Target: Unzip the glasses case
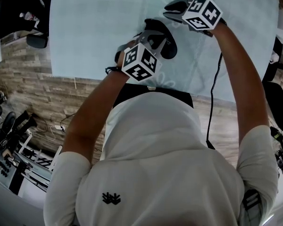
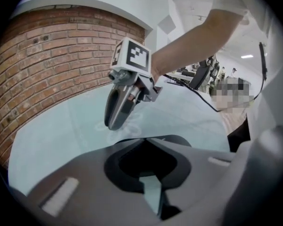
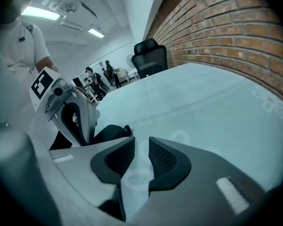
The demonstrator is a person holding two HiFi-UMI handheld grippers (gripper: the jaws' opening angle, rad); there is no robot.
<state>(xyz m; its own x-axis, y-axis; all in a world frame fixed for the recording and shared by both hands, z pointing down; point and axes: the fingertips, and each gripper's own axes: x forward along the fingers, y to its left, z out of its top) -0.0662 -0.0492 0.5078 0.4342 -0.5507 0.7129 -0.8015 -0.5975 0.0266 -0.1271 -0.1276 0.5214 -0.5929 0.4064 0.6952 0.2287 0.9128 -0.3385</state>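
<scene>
The black glasses case (image 1: 170, 48) lies on the pale blue table (image 1: 94, 27), close to its near edge. My left gripper (image 1: 156, 40) is shut on the case's near end. In the left gripper view the case (image 2: 179, 140) shows as a dark rounded shape just past the closed jaws (image 2: 148, 147). My right gripper (image 1: 172, 9) hovers a little beyond the case and apart from it. Its jaws (image 3: 141, 157) stand open, and only the tablecloth shows in the gap. The right gripper view has the case (image 3: 111, 132) at lower left, under the left gripper (image 3: 92, 133). No zip is visible in any view.
A brick wall (image 2: 52, 55) runs along the table's far side. A black office chair (image 3: 151, 55) stands at the table's far end. A black cable (image 1: 214, 93) hangs from the right gripper over the table's near edge. Cluttered equipment stands on the floor at both sides.
</scene>
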